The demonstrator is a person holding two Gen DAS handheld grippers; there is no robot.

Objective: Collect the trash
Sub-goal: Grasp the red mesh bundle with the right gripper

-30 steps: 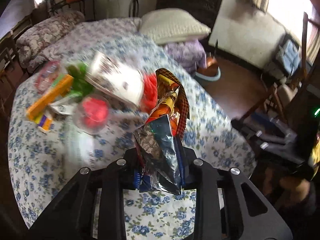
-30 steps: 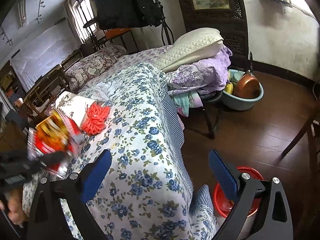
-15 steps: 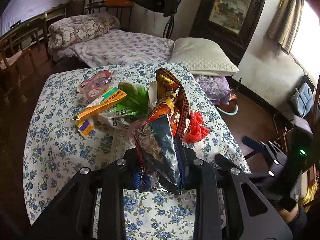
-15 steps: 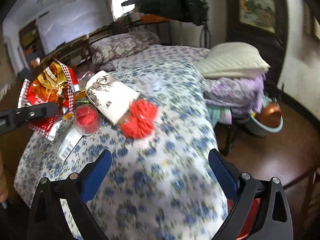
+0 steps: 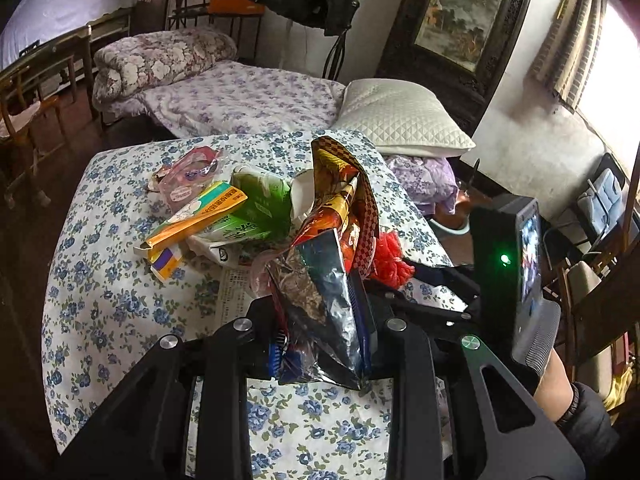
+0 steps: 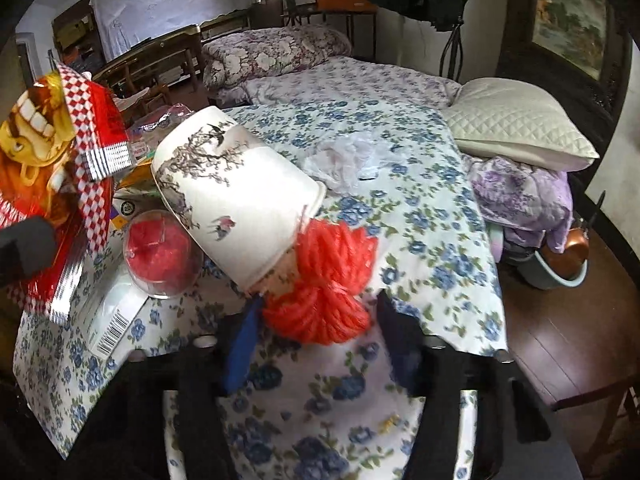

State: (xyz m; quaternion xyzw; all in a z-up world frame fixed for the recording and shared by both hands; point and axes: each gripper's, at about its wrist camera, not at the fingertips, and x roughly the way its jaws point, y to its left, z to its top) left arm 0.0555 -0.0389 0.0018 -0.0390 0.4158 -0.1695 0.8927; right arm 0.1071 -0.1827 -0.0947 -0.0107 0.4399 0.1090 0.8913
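Note:
My left gripper (image 5: 320, 332) is shut on a crumpled red-and-gold snack bag (image 5: 328, 280) and holds it up over the flowered tablecloth (image 5: 112, 280). From the right wrist view the same bag (image 6: 48, 160) hangs at the left. My right gripper (image 6: 320, 320) is low over the cloth with a red yarn bundle (image 6: 320, 300) between its fingers. Its jaws are closing, and the blue pads stand right at the yarn's sides. A tipped white paper cup (image 6: 240, 196) lies against the yarn. The right gripper (image 5: 432, 292) also shows beside the yarn (image 5: 390, 260).
More litter lies on the cloth: a clear cup with red inside (image 6: 160, 256), a white barcode box (image 6: 112, 320), crumpled plastic (image 6: 344, 160), a green packet (image 5: 256, 208), an orange carton (image 5: 196, 216), a pink packet (image 5: 188, 172). A pillow (image 5: 400, 120) and a floor basin (image 6: 560, 272) lie beyond the right edge.
My right gripper swung from the table's right edge in over the cloth to the yarn, and its jaws narrowed from wide open. The left gripper kept the bag and shifted a little.

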